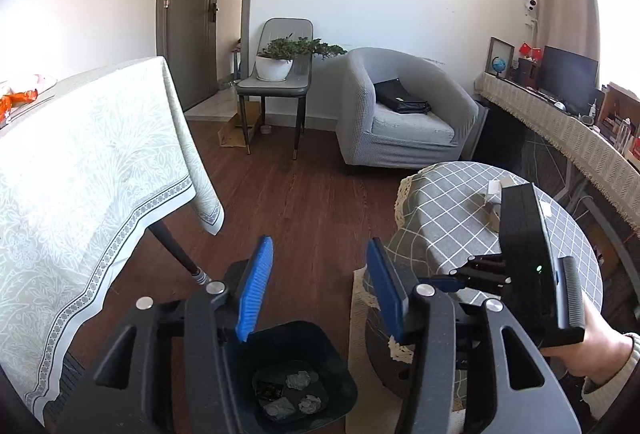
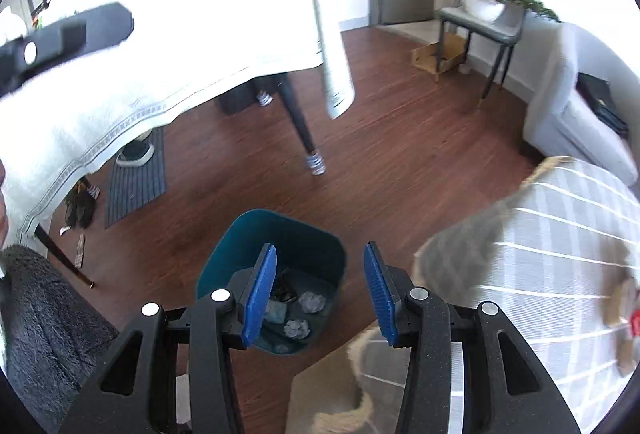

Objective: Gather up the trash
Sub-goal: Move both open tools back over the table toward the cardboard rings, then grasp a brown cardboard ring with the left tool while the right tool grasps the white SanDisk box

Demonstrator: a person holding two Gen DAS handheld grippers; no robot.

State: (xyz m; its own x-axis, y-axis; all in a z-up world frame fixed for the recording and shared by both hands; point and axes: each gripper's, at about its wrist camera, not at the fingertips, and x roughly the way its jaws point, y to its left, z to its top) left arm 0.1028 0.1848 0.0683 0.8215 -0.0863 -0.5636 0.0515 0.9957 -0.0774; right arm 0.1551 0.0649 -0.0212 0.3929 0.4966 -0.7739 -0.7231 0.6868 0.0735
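Both claws are empty on my end. Left gripper (image 1: pixel 320 286) has its blue pads (image 1: pixel 256 286) spread apart with only floor and bin showing in the gap. Right gripper (image 2: pixel 320 290) looks the same, pads (image 2: pixel 260 294) apart, gripping nothing.

Right below both of them sits the bin (image 2: pixel 272 282), dark teal, on the wood floor (image 2: pixel 380 154). The trash (image 2: pixel 312 302) is already in there: a few crumpled grey wads plus some dark scraps on the bottom. The left cam shows the same pile (image 1: pixel 298 380).

Just right of the bin is the round table (image 1: pixel 452 218) with a grey checked cloth; a couple of small cardboard-looking bits (image 1: pixel 492 202) lie on top, can't tell what exactly. In the left view a hand (image 1: pixel 592 350) holds the right gripper's black body above that table.

On the left is the big table (image 1: pixel 88 162) under a pale patterned cloth, one dark leg (image 2: pixel 300 126) reaching the floor. Further back, an armchair (image 1: pixel 404 114) and a chair with a potted plant (image 1: pixel 280 54) on it.
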